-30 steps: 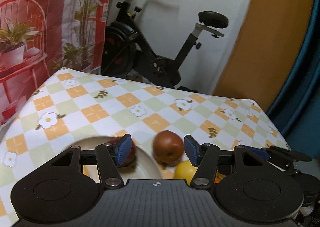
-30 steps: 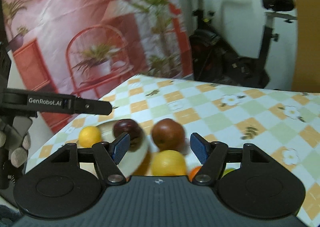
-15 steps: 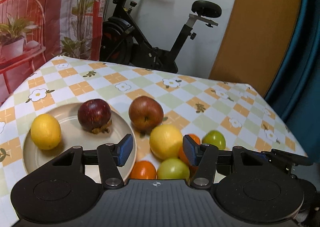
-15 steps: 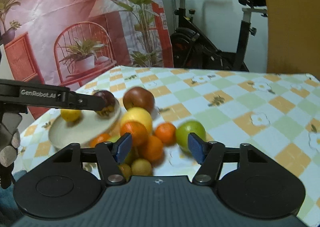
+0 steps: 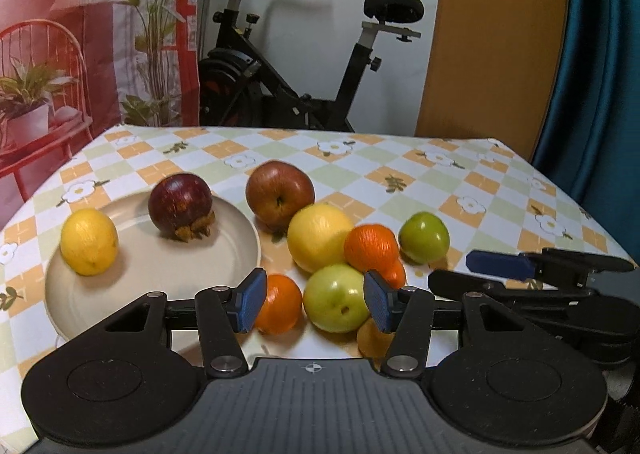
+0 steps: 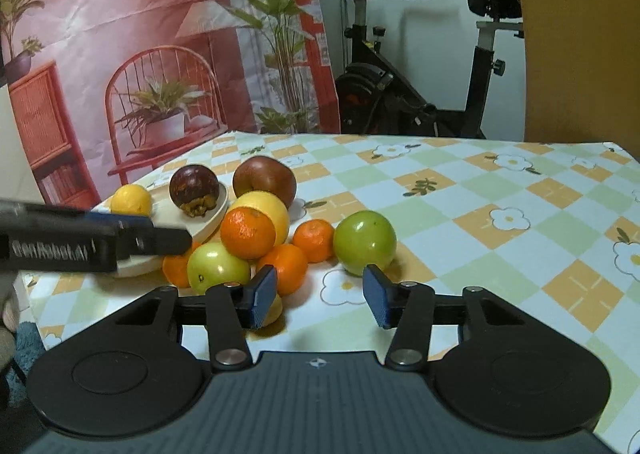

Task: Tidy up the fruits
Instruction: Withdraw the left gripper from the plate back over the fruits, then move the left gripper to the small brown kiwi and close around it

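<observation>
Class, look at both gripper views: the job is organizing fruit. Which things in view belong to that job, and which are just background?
Part of the job:
plate
lemon
mangosteen
red apple
loose citrus and green fruits
left gripper
right gripper

Just background:
exercise bike
plant backdrop
blue curtain

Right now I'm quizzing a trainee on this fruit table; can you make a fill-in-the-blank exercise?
1. The plate holds ____ fruits.
2. The dark purple fruit sits on the ____.
3. The red apple rests on the ____, beside the plate.
4. Nothing is gripped by the left hand-held gripper; its jaws are ____.

Missing words: two; plate; tablecloth; open
</observation>
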Motion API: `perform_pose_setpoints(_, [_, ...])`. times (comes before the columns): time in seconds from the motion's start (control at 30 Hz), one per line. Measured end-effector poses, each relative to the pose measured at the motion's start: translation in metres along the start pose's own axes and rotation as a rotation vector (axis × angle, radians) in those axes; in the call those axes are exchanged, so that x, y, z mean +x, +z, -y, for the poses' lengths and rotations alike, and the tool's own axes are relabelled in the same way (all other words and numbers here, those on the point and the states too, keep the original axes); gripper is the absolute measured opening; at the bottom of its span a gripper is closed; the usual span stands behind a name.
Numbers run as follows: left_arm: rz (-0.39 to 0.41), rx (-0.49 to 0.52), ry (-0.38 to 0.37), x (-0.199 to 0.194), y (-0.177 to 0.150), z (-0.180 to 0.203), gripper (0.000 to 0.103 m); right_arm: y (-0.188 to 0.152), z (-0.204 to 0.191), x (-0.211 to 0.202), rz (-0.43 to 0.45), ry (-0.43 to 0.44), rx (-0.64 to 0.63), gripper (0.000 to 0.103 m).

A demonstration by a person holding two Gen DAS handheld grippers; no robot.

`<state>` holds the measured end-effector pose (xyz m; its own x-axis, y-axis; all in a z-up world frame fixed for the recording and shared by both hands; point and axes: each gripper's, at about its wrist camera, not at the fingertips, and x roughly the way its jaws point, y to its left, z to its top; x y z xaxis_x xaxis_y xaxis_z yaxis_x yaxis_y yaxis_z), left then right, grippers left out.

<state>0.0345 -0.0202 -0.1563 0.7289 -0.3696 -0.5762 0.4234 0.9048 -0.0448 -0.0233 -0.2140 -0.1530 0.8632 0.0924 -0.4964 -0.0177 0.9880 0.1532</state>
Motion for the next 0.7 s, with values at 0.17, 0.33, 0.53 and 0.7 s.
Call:
perform_pose_setpoints(0.17, [0.0,0.011,-0.007,0.0,-0.004,0.0,0.056,-0.002,0.002,0.0,0.002,0.014,0.004,0.051])
perform_pose_setpoints(0.33, [-0.004,0.04,-0.026,0.001,-0.007,0.006,0.056,-0.002,0.008,0.001,-0.008,0.025,0.038,0.051])
perform_pose_setpoints(0.53, [-0.017,0.052,-0.042,0.002,-0.01,0.007,0.056,-0.002,0.012,0.001,-0.017,0.038,0.068,0.051])
perform_pose_setpoints(0.7, [-0.028,0.05,-0.047,0.004,-0.011,0.007,0.056,-0.002,0.011,0.002,-0.025,0.041,0.068,0.051])
